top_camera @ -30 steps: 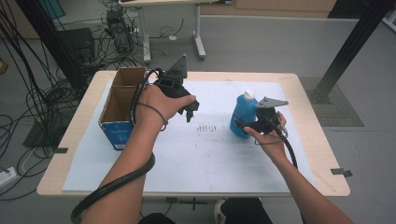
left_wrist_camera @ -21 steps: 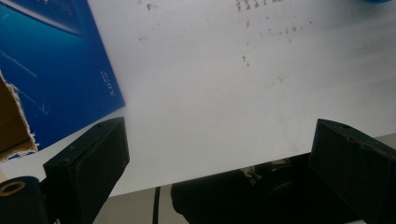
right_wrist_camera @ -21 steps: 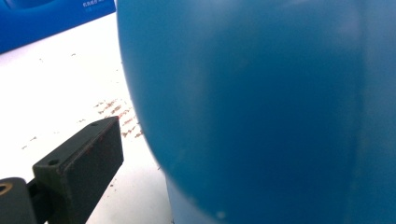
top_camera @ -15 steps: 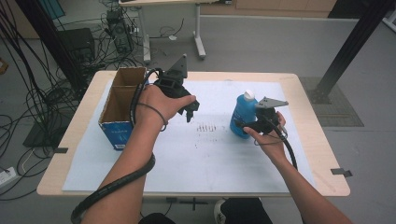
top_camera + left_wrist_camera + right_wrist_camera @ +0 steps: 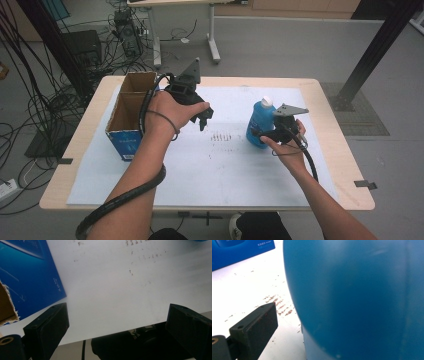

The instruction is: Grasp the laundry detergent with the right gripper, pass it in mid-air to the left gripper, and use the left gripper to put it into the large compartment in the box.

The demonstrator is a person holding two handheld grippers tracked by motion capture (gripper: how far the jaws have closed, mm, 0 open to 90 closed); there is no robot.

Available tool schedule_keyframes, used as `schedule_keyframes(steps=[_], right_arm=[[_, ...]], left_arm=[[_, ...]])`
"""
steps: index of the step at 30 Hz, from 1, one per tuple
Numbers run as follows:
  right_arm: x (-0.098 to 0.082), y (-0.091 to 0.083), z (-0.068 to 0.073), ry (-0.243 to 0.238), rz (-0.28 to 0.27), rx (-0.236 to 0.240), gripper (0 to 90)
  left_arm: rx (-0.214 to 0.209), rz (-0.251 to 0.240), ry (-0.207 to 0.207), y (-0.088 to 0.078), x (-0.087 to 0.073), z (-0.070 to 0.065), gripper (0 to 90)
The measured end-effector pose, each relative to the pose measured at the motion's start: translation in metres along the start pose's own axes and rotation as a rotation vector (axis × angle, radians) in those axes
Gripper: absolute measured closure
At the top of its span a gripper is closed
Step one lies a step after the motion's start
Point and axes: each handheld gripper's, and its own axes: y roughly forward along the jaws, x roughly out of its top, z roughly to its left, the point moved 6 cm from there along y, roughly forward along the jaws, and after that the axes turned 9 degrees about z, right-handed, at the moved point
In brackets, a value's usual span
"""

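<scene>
In the high view, the blue bottle (image 5: pixel 259 125) with a white cap stands upright on the white sheet (image 5: pixel 225 165) that covers the surface (image 5: pixel 335 115), in the right half of the frame. The right gripper (image 5: pixel 260 134) is at the right side of the bottle, low on its body, held by the person's right hand (image 5: pixel 285 150) that comes in from the lower right. In the right gripper view, the blue body of the bottle (image 5: pixel 362 297) takes most of the frame and stands between the jaws; one black jaw shows at the lower left, a little apart from the bottle wall, and the other jaw is hidden behind the bottle, so I cannot tell if the jaws already press on it. The left gripper (image 5: pixel 205 119) is in the middle of the high view, above the sheet, held by the left hand (image 5: pixel 167 112), with its jaws pointing down and to the right. In the left gripper view its two jaws stand wide apart at the lower corners, with nothing between them except the white sheet (image 5: pixel 120 290) with small brown marks. The cardboard box (image 5: pixel 129 115) with blue sides stands open at the left part of the surface, just beside the left hand. A blue side of this box (image 5: pixel 27 275) shows at the upper left of the left gripper view.
</scene>
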Motion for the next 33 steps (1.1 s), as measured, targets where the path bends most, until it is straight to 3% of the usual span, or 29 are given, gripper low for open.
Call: schedule_keyframes(steps=[33], right_arm=[[0.0014, 0.0007, 0.0005, -0.005, -0.007, -0.005, 1.5]], left_arm=[[0.018, -0.002, 0.001, -0.0038, -0.0002, -0.0004, 5.1]])
